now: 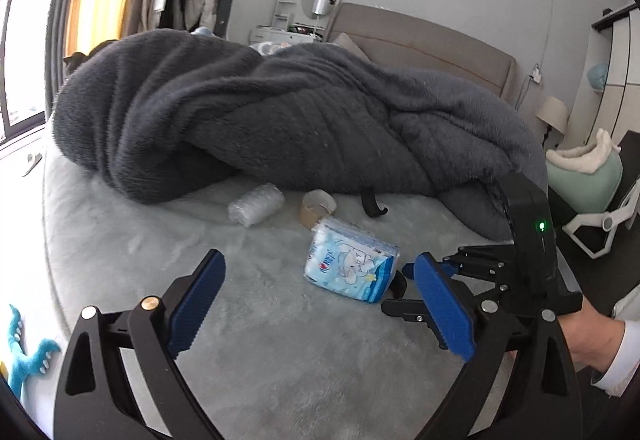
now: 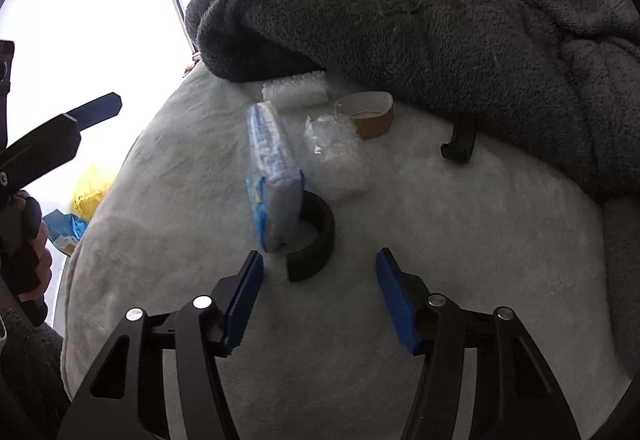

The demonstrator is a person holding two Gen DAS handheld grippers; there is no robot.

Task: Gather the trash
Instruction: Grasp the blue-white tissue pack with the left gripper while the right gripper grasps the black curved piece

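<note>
Several items lie on the pale fuzzy bed cover [image 1: 280, 340]: a blue tissue pack [image 1: 350, 266] [image 2: 270, 175], a brown tape-roll core [image 1: 318, 205] [image 2: 370, 113], a bubble-wrap roll [image 1: 256, 205] [image 2: 296, 89], a crumpled clear plastic piece [image 2: 336, 155], a black foam ring [image 2: 314, 240] and a black hook [image 1: 374, 205] [image 2: 460, 143]. My left gripper [image 1: 320, 304] is open and empty, short of the tissue pack. My right gripper [image 2: 320, 260] is open, its jaws either side of the black ring, just short of it. It also shows in the left wrist view [image 1: 404, 272], beside the tissue pack.
A bulky dark grey blanket [image 1: 260, 111] [image 2: 420, 19] covers the far half of the bed. A blue toy [image 1: 24, 352] lies at the left bed edge. A yellow bag [image 2: 90, 187] and blue packaging [image 2: 66, 230] lie on the floor at left. A chair [image 1: 592, 199] stands right.
</note>
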